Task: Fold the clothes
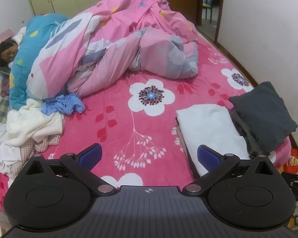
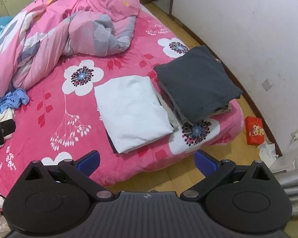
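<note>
Pink floral bedsheet point(image 2: 117, 63); white shirt point(image 2: 133, 111); grey stack point(image 2: 196, 81)

Plush pink bedspread point(image 1: 117, 107), matt black plastic gripper point(image 1: 149, 156)

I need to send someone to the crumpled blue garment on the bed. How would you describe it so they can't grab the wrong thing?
Start at the big pink quilt heaped on the bed. At its near lower edge, beside the unfolded heap of white clothes, lies the blue garment. It is the only periwinkle-blue piece, small and scrunched, unlike the flat folded white stack and grey stack on the other side.
</note>
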### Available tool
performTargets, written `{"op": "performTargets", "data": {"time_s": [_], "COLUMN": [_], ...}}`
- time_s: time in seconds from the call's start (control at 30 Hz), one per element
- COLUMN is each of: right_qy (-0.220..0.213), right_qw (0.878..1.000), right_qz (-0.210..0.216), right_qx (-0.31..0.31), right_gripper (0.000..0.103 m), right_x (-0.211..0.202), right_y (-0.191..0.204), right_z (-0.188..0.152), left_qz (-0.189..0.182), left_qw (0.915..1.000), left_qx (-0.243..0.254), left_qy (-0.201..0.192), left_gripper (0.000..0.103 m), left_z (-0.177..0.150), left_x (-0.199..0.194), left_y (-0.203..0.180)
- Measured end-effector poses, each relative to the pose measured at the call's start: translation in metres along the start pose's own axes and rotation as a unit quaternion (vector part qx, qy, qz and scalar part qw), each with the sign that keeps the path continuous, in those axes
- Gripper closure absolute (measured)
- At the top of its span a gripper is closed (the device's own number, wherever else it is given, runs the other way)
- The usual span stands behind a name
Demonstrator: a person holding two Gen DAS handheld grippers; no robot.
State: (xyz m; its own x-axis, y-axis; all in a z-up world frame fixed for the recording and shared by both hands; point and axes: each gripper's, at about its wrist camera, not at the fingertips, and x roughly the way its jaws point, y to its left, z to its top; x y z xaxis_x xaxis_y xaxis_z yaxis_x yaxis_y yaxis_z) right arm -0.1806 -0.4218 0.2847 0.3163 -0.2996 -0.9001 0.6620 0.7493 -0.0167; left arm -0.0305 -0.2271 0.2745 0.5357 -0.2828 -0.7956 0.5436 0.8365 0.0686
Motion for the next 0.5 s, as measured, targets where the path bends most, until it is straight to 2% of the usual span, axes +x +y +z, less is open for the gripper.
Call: {"op": "performTargets", "data": {"time_s": [0.5], "right_qy": [-0.004], "right_qw": [1.0], "right_qz": [-0.005], "right_qx": [-0.028], "right_gripper": [0.0], "right_x": [-0.0003], "right_y": [0.0094], "right_z": [-0.003], "left_qz": [0.004], "left_qw": [1.0], "left_qx": [0.005], "left_qy": [-0.001], "left_gripper": [0.0], "left_z": [-0.0021], "left_x": [-0.0033], "left_y": [-0.0023]}}
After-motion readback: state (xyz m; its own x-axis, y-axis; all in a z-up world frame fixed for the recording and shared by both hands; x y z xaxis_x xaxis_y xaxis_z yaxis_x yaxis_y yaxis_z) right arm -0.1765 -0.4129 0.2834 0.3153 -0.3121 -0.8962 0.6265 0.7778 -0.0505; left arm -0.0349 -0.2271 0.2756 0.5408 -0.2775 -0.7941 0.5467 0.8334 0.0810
